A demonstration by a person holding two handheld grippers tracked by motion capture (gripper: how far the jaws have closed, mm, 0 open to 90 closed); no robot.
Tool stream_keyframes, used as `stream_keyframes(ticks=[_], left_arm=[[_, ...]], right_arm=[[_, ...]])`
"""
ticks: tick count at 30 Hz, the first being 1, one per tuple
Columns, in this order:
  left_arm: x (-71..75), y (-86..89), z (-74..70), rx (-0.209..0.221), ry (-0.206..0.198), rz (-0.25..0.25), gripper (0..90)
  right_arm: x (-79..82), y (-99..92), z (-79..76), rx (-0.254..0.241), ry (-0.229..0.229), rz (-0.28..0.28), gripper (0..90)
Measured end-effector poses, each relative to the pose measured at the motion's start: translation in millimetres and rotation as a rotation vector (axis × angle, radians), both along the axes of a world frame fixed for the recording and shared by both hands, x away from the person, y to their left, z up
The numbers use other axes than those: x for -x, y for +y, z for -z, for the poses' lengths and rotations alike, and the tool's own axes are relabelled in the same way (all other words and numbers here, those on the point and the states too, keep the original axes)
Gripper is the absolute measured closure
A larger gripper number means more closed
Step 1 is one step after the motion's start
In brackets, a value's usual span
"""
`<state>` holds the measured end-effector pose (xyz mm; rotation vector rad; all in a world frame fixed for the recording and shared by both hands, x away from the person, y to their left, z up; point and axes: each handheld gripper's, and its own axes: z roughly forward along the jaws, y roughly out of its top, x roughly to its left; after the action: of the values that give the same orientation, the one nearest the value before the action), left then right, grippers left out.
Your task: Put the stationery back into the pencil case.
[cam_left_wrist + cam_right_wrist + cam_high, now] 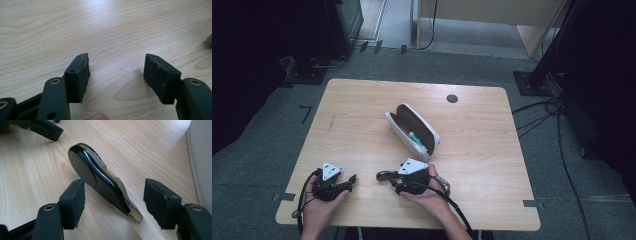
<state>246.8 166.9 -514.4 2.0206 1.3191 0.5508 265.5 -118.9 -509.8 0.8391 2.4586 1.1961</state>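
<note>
The glossy black oval-headed gadget (pixel 100 182) lay between the right gripper's (pixel 113 197) parted fingers, untouched, long axis slanting toward the frame's upper left; the left gripper's (pixel 116 75) fingers stood apart, empty.

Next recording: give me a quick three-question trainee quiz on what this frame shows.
1. True or false: the right gripper is clamped on the black device.
2. What lies between the left gripper jaws? A) a pen B) bare table C) the case
3. Is the white case open or closed?

Key: 1. False; the jaws stand apart either side of it, as it lies on the table. 2. B. 3. Open, with a green-and-white item inside.
</note>
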Motion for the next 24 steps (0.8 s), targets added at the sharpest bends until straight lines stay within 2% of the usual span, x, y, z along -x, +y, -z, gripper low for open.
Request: stream_keyframes(ticks=[2,4,10,16,24], left_arm=[[0.6,0.1,1.4,0.008,-0.011,0.002,35.6],[1.2,-1.3,2.7,-0.006,-0.022,0.013,33.3],[1.2,0.2,2.6,0.020,-0.016,0.012,32.2],[1.2,0.2,2.7,0.021,-0.016,0.012,32.2],[1.1,-0.8,2.8,0.016,-0.016,0.014,31.4]], right_arm=[[-1.6,1.5,1.3,0.004,0.004,-0.003,34.9],[-2.5,2.9,2.7,0.007,0.006,-0.008,37.8],[0.2,5.4,5.4,0.039,0.019,-0.047,57.0],[1.6,3.3,5.0,0.025,0.062,-0.070,76.5],[2.2,1.3,1.0,0.000,0.099,-0.062,78.4]])
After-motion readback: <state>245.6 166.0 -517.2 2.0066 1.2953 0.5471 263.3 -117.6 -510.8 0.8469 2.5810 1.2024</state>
